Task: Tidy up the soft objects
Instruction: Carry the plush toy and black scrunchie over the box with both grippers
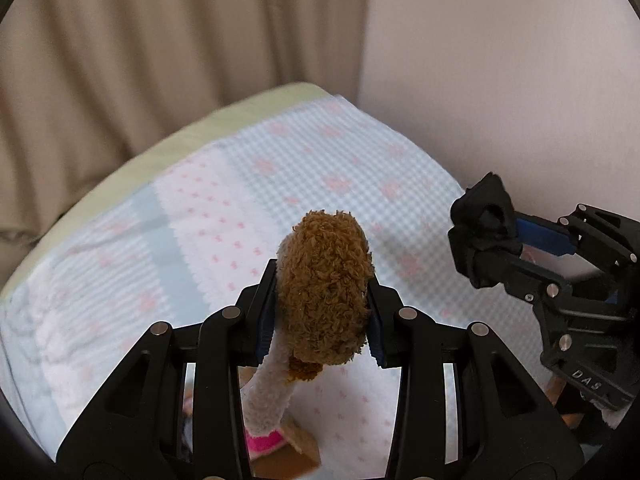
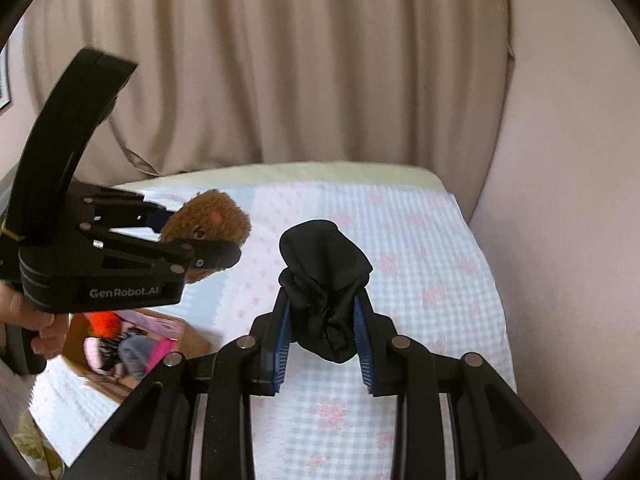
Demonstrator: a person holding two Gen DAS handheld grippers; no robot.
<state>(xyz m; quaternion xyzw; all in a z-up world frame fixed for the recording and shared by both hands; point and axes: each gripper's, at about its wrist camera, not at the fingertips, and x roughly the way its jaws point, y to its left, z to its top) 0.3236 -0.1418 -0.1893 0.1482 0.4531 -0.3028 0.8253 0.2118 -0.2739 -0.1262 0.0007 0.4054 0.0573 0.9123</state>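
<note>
My left gripper [image 1: 322, 300] is shut on a fuzzy brown and white plush sock [image 1: 324, 292] and holds it above the bed; it also shows in the right wrist view [image 2: 208, 220]. My right gripper [image 2: 322, 320] is shut on a bunched black cloth [image 2: 324, 276], held above the bed; the cloth also shows in the left wrist view [image 1: 482, 232]. A cardboard box [image 2: 192, 334] with several soft items, orange, pink and grey, lies on the bed below the left gripper.
The bed has a blue and white blanket with pink flowers [image 2: 420, 260]. Beige curtains [image 2: 280, 60] hang behind it and a pale wall [image 2: 568, 160] stands at the right. A hand [image 2: 24, 316] holds the left gripper's handle.
</note>
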